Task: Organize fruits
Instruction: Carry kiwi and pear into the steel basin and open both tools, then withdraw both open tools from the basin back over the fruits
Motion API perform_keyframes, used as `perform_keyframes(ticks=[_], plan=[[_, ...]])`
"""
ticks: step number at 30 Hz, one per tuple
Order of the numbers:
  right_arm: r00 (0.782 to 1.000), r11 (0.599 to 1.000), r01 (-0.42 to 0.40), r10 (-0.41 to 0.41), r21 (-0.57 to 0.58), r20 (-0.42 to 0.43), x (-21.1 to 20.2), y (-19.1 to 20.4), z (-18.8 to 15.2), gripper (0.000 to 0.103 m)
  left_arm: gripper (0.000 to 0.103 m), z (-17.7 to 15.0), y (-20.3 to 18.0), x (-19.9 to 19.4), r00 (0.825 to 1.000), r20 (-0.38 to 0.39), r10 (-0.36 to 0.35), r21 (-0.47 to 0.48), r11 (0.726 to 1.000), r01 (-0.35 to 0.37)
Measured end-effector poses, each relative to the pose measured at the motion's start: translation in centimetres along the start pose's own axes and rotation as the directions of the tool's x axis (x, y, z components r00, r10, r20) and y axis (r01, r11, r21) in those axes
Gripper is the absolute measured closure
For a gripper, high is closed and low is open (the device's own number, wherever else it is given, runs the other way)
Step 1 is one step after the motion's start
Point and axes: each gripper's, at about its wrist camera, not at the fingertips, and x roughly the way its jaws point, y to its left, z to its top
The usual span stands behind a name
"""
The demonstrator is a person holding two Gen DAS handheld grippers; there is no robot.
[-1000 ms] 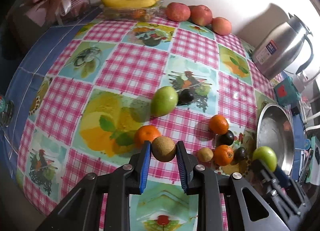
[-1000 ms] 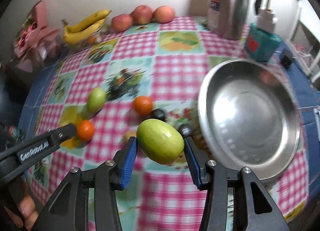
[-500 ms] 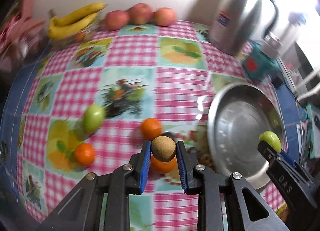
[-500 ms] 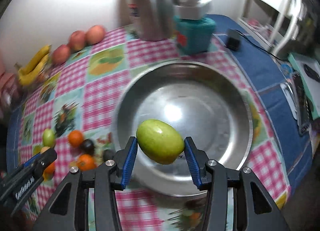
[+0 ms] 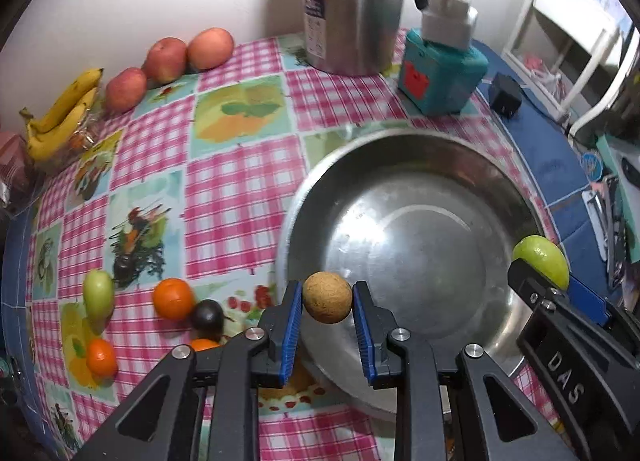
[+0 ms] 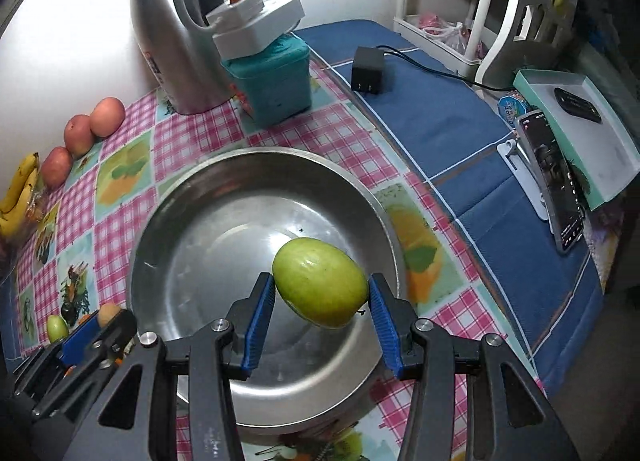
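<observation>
My left gripper (image 5: 327, 303) is shut on a round brown fruit (image 5: 327, 302), held above the near left rim of the steel bowl (image 5: 404, 197). My right gripper (image 6: 321, 295) is shut on a green fruit (image 6: 320, 287), held over the bowl's right side (image 6: 224, 245); it also shows in the left wrist view (image 5: 540, 259). On the checked cloth left of the bowl lie oranges (image 5: 173, 298), a dark fruit (image 5: 207, 314) and another green fruit (image 5: 98, 293).
Three apples (image 5: 166, 59) and bananas (image 5: 66, 111) lie at the back left by the wall. A steel thermos (image 5: 352, 5) and a teal box (image 5: 440, 71) stand behind the bowl. A charger (image 6: 367, 75), a phone (image 6: 554, 177) and a box sit on the blue cloth at right.
Both grippers have swung right with their fruits, from over the loose fruit to over the steel bowl. The bowl now fills the middle of both views.
</observation>
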Motion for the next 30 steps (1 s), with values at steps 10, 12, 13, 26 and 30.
perform_keyframes(ticks=[10,12,13,26,30], plan=[[0.997,1.000,0.009,-0.009,0.008,-0.071,1.6,-0.6,-0.3,0.053,0.074,-0.3,-0.5,1.0,1.000,-0.020,0.006,0.006,1.000,-0.005],[0.997,1.000,0.006,-0.005,0.008,-0.074,1.6,-0.6,-0.3,0.053,0.074,-0.3,-0.5,0.8,1.000,-0.018,0.003,0.006,1.000,-0.002],[0.997,1.000,0.006,-0.006,0.006,-0.075,1.6,-0.6,-0.3,0.053,0.074,-0.3,-0.5,0.8,1.000,-0.018,0.000,0.006,1.000,0.000],[0.999,1.000,-0.004,0.003,-0.019,-0.049,0.6,-0.3,-0.4,0.048,0.068,-0.6,1.6,-0.6,1.000,-0.020,-0.020,-0.066,0.998,0.018],[0.998,0.999,-0.019,0.017,-0.028,-0.054,0.4,0.1,-0.9,0.048,0.065,-1.1,3.7,-1.1,1.000,-0.024,0.012,-0.107,0.994,-0.014]])
